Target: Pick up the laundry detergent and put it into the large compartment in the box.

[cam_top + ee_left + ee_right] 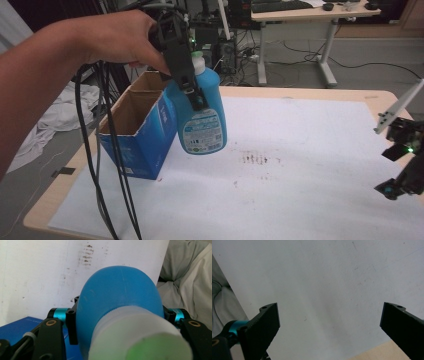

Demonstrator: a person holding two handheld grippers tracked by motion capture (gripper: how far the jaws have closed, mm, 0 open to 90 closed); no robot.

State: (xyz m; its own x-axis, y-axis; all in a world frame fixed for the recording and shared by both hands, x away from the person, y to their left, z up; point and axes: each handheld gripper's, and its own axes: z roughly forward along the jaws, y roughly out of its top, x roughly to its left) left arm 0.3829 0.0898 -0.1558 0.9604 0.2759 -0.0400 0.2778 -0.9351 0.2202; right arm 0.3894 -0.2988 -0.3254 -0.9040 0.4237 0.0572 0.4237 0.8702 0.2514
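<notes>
The bottle [202, 117] hangs in the air beside the open box [140, 130], above the surface [300, 165], clamped at its shoulder by the left tool [192, 92]. Its long axis runs nearly upright, cap [198, 56] up, base down, labelled face toward the camera. The step in hand looks like carrying it; next it likely needs guiding to a spot and lowering base-first. The right tool [329, 322] waits over the mat, jaws wide apart.
</notes>
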